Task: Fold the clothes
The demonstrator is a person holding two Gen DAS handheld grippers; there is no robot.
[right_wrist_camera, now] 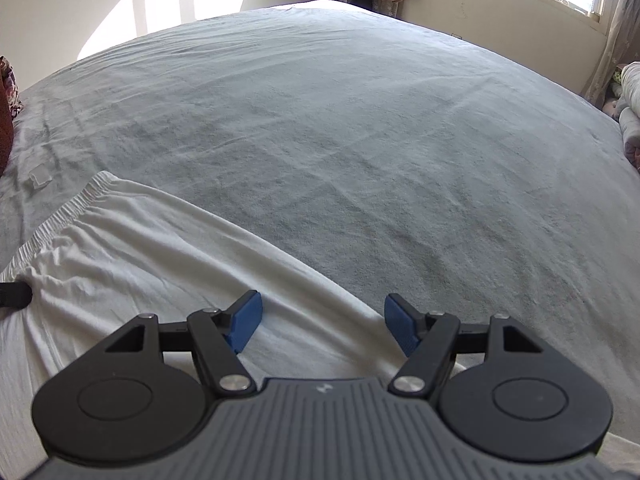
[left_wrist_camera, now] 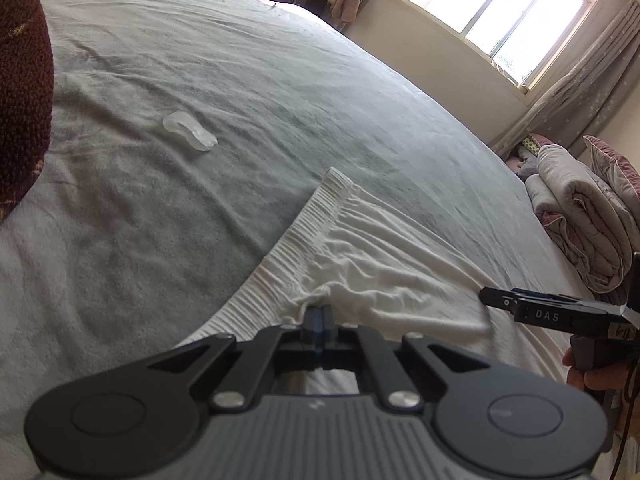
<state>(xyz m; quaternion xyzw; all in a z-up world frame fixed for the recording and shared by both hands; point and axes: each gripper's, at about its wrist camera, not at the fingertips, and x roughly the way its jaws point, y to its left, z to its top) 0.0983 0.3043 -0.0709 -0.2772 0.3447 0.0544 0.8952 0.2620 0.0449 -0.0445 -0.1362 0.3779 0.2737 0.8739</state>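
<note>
The white garment (left_wrist_camera: pixel 360 264) lies flat near the bed's (left_wrist_camera: pixel 240 80) front edge, the left gripper (left_wrist_camera: pixel 318 314) clamped on fabric beside its waistband, while the right gripper (right_wrist_camera: pixel 322 326) hovers open over it, so an uneven pull may bunch the cloth.

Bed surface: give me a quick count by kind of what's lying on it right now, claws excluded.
White garment with elastic waistband: 1
Small clear plastic piece: 1
Dark red patterned cushion at the left edge: 1
Rolled quilts at the far right: 2, though they may sit beside the bed
Total: 5
</note>
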